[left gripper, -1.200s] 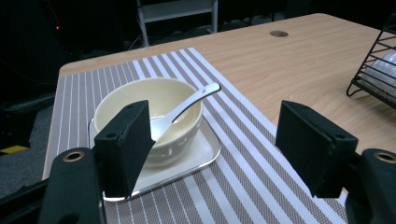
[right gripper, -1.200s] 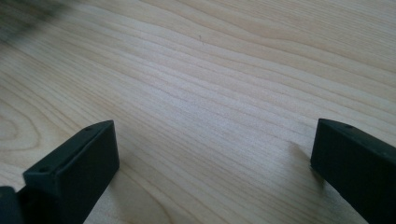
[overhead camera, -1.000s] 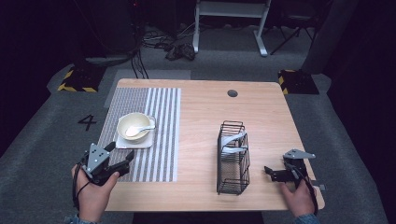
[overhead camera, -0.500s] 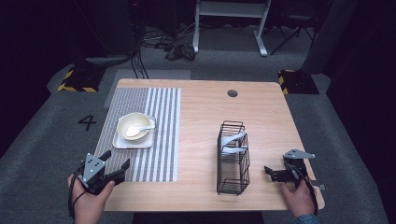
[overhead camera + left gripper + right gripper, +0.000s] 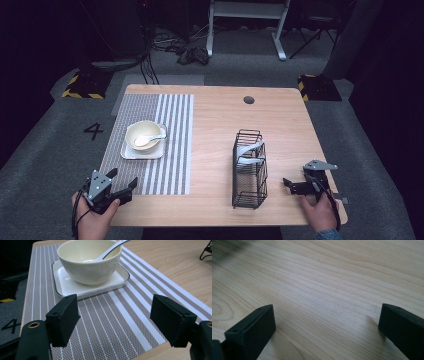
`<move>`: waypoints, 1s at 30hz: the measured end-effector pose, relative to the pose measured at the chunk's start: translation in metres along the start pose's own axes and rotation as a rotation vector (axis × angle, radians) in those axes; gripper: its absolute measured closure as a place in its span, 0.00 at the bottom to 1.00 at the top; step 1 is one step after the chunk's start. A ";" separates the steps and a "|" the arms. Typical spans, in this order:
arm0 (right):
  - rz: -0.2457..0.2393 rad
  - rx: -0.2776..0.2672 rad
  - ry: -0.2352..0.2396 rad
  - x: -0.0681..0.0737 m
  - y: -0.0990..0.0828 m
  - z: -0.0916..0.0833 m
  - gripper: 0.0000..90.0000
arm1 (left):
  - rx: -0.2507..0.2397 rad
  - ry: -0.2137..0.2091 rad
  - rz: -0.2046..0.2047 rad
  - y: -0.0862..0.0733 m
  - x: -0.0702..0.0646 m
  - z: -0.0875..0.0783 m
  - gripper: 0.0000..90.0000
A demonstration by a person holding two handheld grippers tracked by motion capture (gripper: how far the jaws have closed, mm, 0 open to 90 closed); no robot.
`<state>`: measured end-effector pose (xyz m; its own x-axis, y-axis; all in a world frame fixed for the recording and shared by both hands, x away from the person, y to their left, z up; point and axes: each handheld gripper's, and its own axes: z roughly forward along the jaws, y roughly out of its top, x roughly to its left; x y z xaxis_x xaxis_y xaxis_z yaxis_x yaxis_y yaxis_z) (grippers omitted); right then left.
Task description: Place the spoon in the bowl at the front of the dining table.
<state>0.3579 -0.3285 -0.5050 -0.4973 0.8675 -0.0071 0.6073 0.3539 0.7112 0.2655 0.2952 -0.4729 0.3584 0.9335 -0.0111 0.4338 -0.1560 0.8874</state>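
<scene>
1. The pale wooden bench (image 5: 220, 125) carries everything: a grey-and-white striped woven placemat (image 5: 165, 150) on its left half and a black wire rack (image 5: 248, 170) on its right half, with what look like grey-white utensils standing inside it.

2. On the placemat sits a white square plate (image 5: 131, 152), and on that plate a cream round ceramic bowl (image 5: 142, 135) with a white spoon (image 5: 151, 138) lying in it, handle over the rim. In the left gripper view the bowl (image 5: 87, 262) stands straight ahead of the fingers, apart from them, with bare striped mat between.

3. The left gripper (image 5: 121, 181) is held low over the near left corner of the bench, pointing toward the bowl. Its fingers (image 5: 63, 317) are released and stand wide, having just been opening, with nothing between them.

4. The right gripper (image 5: 290, 184) rests at the near right edge of the bench, just right of the wire rack. Its fingers (image 5: 252, 332) are also released and spread, with bare wood between them.

5. Judged from this, the step in hand is the approach to the bowl set: both hands are free and nothing is gripped yet. The next move would call for the left gripper to travel forward over the mat and line its spread fingers up on the bowl's rim, the spoon handle or the plate's edge before clenching.

6. The one readable mark is a dark figure "4" (image 5: 93, 131) on the grey floor, left of the bench. No brand or label can be made out on the dishes or the rack.
</scene>
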 end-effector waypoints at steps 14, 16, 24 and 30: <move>0.000 -0.001 -0.001 0.000 0.000 0.000 0.01 | 0.116 0.022 -0.034 -0.023 0.010 0.005 0.23; 0.000 -0.001 -0.001 0.000 0.000 0.000 0.01 | 0.126 0.025 -0.032 -0.025 0.011 0.005 0.23; 0.000 -0.001 -0.001 0.000 0.000 0.000 0.01 | 0.191 0.030 -0.007 -0.028 0.009 0.009 0.22; 0.000 -0.001 0.000 0.000 0.000 0.000 0.01 | 0.241 0.036 0.005 -0.033 0.008 0.014 0.23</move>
<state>0.3578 -0.3284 -0.5050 -0.4969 0.8678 -0.0072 0.6068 0.3534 0.7120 0.2659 0.3030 -0.5086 0.3331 0.9428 0.0138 0.6184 -0.2295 0.7516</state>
